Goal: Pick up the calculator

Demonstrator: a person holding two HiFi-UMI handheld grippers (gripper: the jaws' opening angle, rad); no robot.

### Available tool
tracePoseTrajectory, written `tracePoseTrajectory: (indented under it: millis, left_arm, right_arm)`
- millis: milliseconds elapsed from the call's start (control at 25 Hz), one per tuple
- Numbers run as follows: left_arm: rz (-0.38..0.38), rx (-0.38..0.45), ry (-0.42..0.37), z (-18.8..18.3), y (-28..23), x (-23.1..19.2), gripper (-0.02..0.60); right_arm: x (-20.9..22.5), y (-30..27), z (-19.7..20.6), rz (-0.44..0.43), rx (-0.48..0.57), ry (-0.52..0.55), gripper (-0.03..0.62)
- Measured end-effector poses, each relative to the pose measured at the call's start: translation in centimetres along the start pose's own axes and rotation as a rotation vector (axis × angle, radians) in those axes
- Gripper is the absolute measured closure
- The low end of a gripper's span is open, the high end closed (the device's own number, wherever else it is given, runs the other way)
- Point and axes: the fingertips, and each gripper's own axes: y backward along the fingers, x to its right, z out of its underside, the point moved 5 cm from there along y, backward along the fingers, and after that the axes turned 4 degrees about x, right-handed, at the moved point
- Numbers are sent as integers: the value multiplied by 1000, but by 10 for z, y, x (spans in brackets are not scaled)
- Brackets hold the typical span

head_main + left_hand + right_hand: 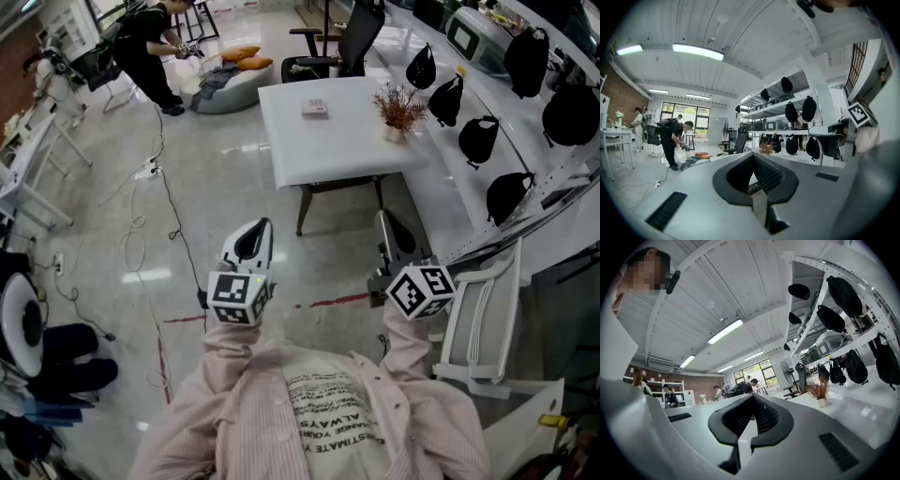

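**Head view.**
- Nearest: the wearer's pink striped shirt (pixel 328 412), filling the bottom edge.
- Left gripper (pixel 255 239) and right gripper (pixel 392 236) are held out in front of the shirt at about the same height. Each has a marker cube at its rear and points away over bare floor.
- White table (pixel 356 155): stands ahead of both grippers and well apart from them.
- Calculator (pixel 314 108): lies flat on the far half of the table, towards its left side, well clear of the potted dried plant (pixel 398 111) near the right edge. It is small in this view. Its long axis seems to run across the picture, roughly parallel with the table's near edge.
- Judged bearing: straight ahead, about midway between the two grippers, so neither hand is clearly nearer. Any reach must first cross the open floor.
- Office chair (pixel 354 37): behind the table.
- Shelving with black bags (pixel 480 139): along the right.

**Left gripper view.**
- Left gripper (pixel 754 177): jaws closed together with nothing between them.
- The plant (pixel 765 149) shows beyond the tips. The calculator cannot be made out.

**Right gripper view.**
- Right gripper (pixel 751 420): jaws likewise pressed together and empty.
- The plant (pixel 819 392) and the table top (pixel 848 404) lie off to the right. No calculator is visible.
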Motion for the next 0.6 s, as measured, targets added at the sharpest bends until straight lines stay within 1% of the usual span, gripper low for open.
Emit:
tracePoseTrajectory:
  millis: [200,520,600]
  left_arm:
    - [-3,-1,5,0,-2,7,580]
    - [-6,-12,14,8,-6,27,580]
    - [-12,-17,20,10,-7,31,580]
  right_arm:
    - [8,4,1,3,-7,-14,595]
    - [21,8,9,-14,-34,-62,594]
    - [25,10,12,-21,-38,-88,594]
